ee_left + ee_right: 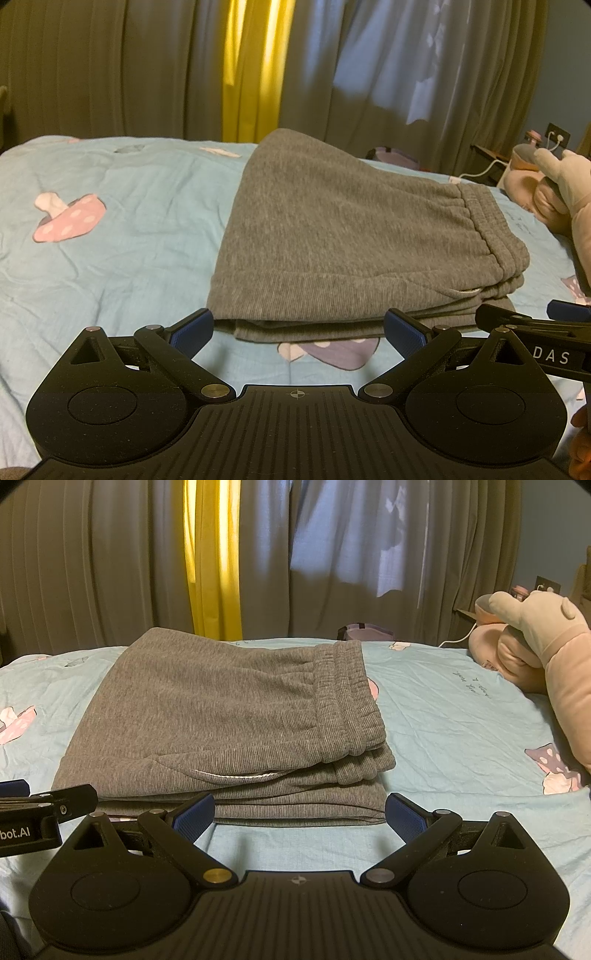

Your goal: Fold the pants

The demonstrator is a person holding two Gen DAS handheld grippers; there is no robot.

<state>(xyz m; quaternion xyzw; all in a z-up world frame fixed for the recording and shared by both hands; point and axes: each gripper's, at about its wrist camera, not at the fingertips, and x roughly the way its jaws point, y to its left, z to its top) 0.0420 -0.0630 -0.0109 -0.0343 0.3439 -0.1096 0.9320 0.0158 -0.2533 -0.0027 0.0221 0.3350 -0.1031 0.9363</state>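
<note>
The grey pants [332, 240] lie folded in a flat stack on the light blue bedspread [110, 206], waistband to the right. They also show in the right wrist view [221, 716], with a white drawstring showing at the near edge. My left gripper [298, 328] is open and empty, just short of the stack's near edge. My right gripper [299, 812] is open and empty, also just in front of the stack. The right gripper's side [535, 332] shows at the right of the left wrist view; the left gripper's side [40, 812] shows at the left of the right wrist view.
A pink and beige plush toy [535, 642] lies on the bed to the right; it also shows in the left wrist view [554, 184]. Grey and yellow curtains [214, 554] hang behind the bed. A wall socket with a white cable [557, 136] is at the far right.
</note>
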